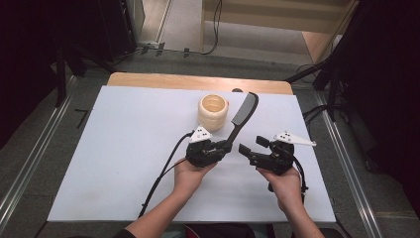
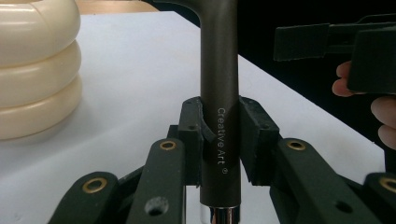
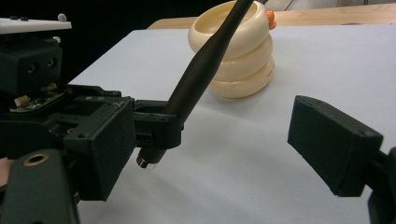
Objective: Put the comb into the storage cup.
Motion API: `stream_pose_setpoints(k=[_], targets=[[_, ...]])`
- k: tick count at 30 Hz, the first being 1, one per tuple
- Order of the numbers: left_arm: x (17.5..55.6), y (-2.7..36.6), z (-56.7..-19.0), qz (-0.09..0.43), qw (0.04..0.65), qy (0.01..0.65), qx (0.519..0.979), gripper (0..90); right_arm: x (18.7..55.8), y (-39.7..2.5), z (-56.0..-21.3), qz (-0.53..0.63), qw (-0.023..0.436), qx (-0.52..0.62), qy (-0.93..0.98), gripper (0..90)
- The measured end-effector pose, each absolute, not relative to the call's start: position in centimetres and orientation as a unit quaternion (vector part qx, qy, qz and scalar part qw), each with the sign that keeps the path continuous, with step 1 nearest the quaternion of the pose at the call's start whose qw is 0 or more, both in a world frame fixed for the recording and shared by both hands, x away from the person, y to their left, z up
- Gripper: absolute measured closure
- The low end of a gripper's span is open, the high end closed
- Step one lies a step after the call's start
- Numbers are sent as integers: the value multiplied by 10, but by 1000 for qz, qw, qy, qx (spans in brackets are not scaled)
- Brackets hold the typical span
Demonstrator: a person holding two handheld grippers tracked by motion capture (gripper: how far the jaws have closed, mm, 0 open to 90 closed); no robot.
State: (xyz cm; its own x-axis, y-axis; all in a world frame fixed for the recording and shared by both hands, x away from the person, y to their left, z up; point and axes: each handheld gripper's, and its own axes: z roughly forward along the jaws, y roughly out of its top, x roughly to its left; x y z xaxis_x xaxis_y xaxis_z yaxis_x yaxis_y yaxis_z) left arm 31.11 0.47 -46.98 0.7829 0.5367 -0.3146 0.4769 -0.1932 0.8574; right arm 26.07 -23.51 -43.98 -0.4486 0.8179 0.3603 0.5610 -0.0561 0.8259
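Note:
A black comb [image 1: 245, 111] slants up from my left gripper [image 1: 225, 146], which is shut on its handle. In the left gripper view both pads clamp the brown handle [image 2: 219, 70], printed "Creative Art". A cream ribbed cup [image 1: 213, 113] stands upright just left of the comb's teeth. My right gripper [image 1: 251, 145] is open, a short way right of the left one, with nothing between its jaws. In the right gripper view the comb handle [image 3: 201, 70] slants in front of the cup [image 3: 238, 51], held by the left gripper [image 3: 156, 123].
A white board [image 1: 124, 148] covers the wooden table, with wide bare room on its left half. A small orange bit [image 3: 270, 18] shows behind the cup. Cables trail from both grippers toward the front edge. Grey floor and dark stands surround the table.

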Motion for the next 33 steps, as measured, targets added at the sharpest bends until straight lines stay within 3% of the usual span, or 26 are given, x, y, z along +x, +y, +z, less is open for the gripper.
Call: stream_pose_setpoints(k=[11, 23, 33], targets=[[311, -7, -473, 23, 550, 329, 768, 733, 269, -231, -441, 506, 151, 516, 674, 135], [308, -14, -474, 25, 555, 321, 767, 733, 280, -224, -445, 506, 150, 523, 670, 138], [306, -17, -473, 29, 561, 314, 765, 733, 288, -220, -446, 509, 133, 529, 666, 225]])
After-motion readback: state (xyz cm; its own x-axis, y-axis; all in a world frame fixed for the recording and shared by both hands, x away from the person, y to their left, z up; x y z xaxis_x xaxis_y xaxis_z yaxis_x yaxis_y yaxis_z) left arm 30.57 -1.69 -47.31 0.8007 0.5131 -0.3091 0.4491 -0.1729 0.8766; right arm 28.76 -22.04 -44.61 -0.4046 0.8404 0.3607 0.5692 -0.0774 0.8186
